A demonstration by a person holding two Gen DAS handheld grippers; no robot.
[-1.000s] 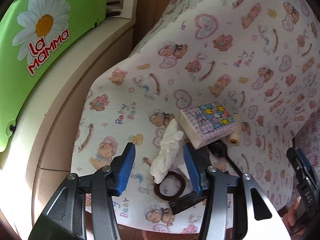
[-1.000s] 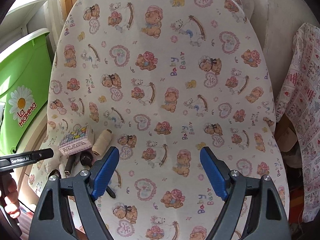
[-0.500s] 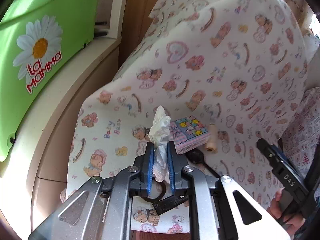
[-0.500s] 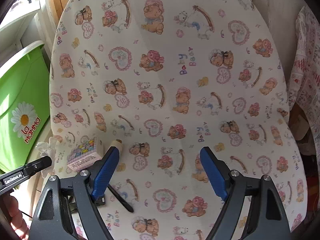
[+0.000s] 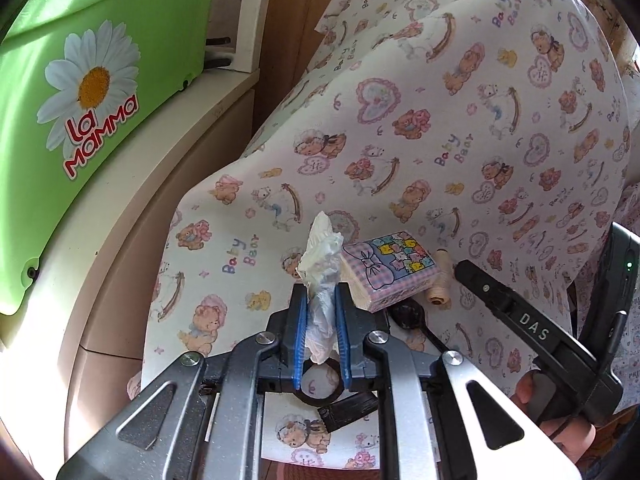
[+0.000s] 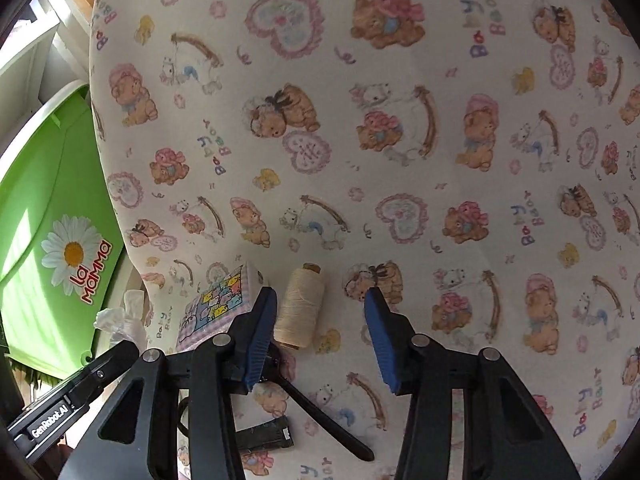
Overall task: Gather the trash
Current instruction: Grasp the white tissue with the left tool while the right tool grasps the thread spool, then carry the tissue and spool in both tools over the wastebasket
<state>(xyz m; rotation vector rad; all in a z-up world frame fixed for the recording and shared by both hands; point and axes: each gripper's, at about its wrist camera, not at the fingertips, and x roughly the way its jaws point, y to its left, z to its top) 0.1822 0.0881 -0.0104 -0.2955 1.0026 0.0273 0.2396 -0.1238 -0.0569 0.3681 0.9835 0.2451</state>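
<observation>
- Your left gripper (image 5: 322, 330) had its blue pads clamped tight on the crumpled white tissue (image 5: 320, 264), which stuck up past the fingertips in a twisted peak.
- Straight behind those closed jaws, a dark ring (image 5: 320, 394) lay flat on the teddy-bear cloth (image 5: 460, 140); whether the tissue's lower end touched it, I could not tell.
- Just right of your left fingertips sat the small patchwork-print box (image 5: 390, 266), touching or nearly touching the tissue from that angle.
- Beyond the box, further right, a cream thread spool (image 5: 438, 280) lay on its side, with a black spoon-like utensil (image 5: 408, 316) just nearer to you.
- Far left of the left gripper rose the green daisy-printed bin (image 5: 92, 92), well apart from the cloth.
- Your right gripper (image 6: 320, 318) had just been narrowing its jaws, and they stood half spread, pressing on nothing.
- The spool (image 6: 300, 306) lay between those right fingers, hugging the left-hand pad (image 6: 262, 332), clear of the other.
- The box (image 6: 218, 306) was just outside that same pad.
- Past it, at the left edge of the right wrist view, the tissue (image 6: 120, 320) showed in the other tool's tip.
</observation>
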